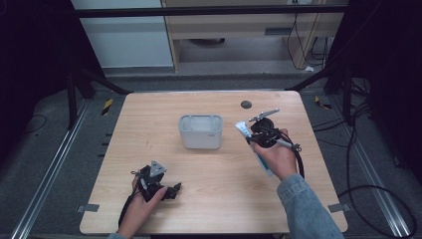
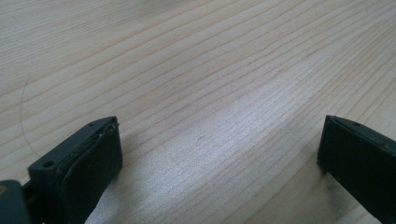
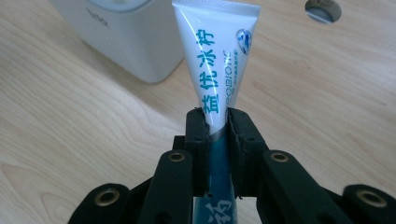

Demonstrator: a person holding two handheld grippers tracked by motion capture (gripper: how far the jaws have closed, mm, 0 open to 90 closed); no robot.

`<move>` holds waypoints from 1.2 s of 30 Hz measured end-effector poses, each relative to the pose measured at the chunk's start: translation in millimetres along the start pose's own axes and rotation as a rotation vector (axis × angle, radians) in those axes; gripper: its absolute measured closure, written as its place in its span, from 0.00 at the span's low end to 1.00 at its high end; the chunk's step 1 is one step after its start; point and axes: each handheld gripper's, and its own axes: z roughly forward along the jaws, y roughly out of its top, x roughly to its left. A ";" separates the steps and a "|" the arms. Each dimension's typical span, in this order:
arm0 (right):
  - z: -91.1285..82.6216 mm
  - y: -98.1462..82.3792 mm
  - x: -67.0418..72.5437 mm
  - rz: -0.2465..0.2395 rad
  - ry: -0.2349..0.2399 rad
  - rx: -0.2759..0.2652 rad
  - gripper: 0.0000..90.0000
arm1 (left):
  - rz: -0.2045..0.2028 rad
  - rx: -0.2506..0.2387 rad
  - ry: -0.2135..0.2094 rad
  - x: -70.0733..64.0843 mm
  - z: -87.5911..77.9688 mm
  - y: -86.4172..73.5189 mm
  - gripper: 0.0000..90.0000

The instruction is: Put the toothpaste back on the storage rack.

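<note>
- The right gripper [image 3: 217, 123] pinches a white plastic toothpaste tube with teal lettering [image 3: 215, 60] partway along its length, the two black jaws pressed flat against its sides. The flat crimped end points away from the hand and the rest of the tube runs back beneath it.
- In the high view the tube [image 1: 242, 130] hangs in the air in the right gripper [image 1: 256, 135], just to the right of the white rounded-rectangular plastic container [image 1: 200, 132] that stands upright near the middle of the light wooden table [image 1: 209, 199]. It touches neither.
- Gripping across the flat faces probably keeps the soft tube from twisting or slipping (a grip on the edges would let it roll).
- The container's open top faces upward, so it reads as the likely place for the tube, with the crimped end already aimed roughly that way.
- The left gripper [image 1: 166, 191] rests low near the table's front-left, its jaws spread wide with nothing between them; its own view shows bare wood grain between the left gripper's [image 2: 219, 168] pads, apparently parked out of the way.
- A small dark round hole [image 1: 246, 104] sits in the table behind the tube.
</note>
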 end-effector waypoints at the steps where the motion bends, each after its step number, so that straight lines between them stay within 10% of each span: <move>1: 0.0 1.7 0.9 -0.004 -0.002 -0.008 0.88 | 0.001 0.000 0.000 0.0 0.0 0.0 0.00; 36: -23.6 125.2 62.4 -0.075 -0.024 -0.376 0.88 | 0.001 -0.001 0.000 0.1 0.0 0.1 0.00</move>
